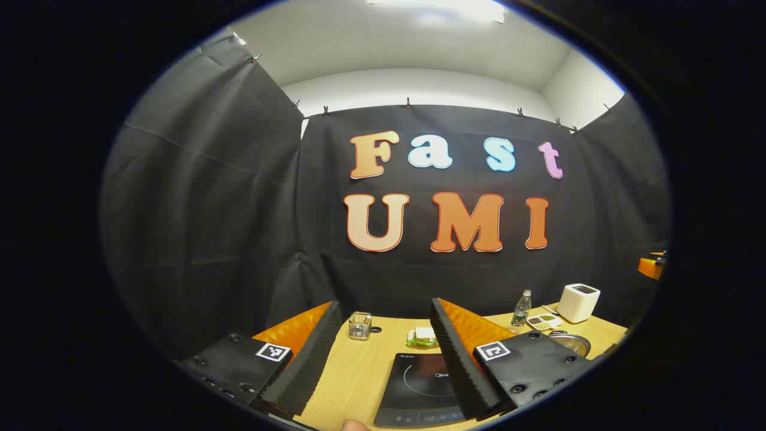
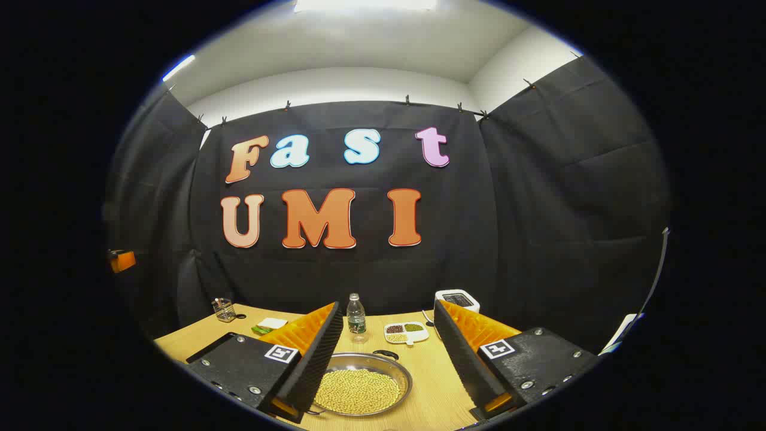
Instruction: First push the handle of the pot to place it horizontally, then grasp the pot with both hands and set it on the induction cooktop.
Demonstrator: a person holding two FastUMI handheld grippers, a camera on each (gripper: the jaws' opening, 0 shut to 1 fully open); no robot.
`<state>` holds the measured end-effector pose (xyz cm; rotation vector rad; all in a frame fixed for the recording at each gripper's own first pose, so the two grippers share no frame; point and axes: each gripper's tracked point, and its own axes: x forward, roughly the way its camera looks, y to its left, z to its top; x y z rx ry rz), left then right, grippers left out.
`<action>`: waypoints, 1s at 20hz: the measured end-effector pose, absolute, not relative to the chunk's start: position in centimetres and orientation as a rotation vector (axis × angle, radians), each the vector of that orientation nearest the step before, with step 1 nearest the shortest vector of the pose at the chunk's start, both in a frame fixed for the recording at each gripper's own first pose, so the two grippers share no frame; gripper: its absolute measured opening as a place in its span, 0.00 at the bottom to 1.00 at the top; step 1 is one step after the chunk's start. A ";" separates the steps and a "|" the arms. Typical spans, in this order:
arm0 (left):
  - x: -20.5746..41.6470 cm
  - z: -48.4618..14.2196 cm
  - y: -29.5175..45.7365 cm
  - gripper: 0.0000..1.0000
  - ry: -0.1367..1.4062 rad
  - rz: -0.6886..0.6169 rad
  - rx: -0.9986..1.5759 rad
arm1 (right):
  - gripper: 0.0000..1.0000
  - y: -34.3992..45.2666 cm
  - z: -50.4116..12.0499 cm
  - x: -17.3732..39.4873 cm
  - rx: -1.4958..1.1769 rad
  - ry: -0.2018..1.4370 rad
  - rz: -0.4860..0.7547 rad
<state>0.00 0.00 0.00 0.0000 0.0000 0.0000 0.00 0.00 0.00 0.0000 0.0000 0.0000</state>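
Observation:
A shallow steel pot (image 2: 362,383) full of yellow beans sits on the wooden table, a small dark handle (image 2: 385,354) showing at its far rim. My right gripper (image 2: 388,350) hangs open above it, fingers apart on either side, holding nothing. The black induction cooktop (image 1: 419,386) lies flat on the table in the left gripper view. My left gripper (image 1: 383,353) is open over it, empty. The pot's rim (image 1: 571,342) peeks out behind the left gripper's right finger.
At the back of the table (image 2: 431,389) stand a water bottle (image 2: 356,317), a divided dish of beans (image 2: 406,333), a white box appliance (image 1: 578,302), a glass cup (image 1: 359,325) and a green-and-white packet (image 1: 423,337). Black cloth walls close the booth.

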 end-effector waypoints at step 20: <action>0.1 -0.4 0.0 0.97 0.015 -0.008 -0.012 | 0.86 0.9 -1.6 0.6 -0.006 0.051 0.008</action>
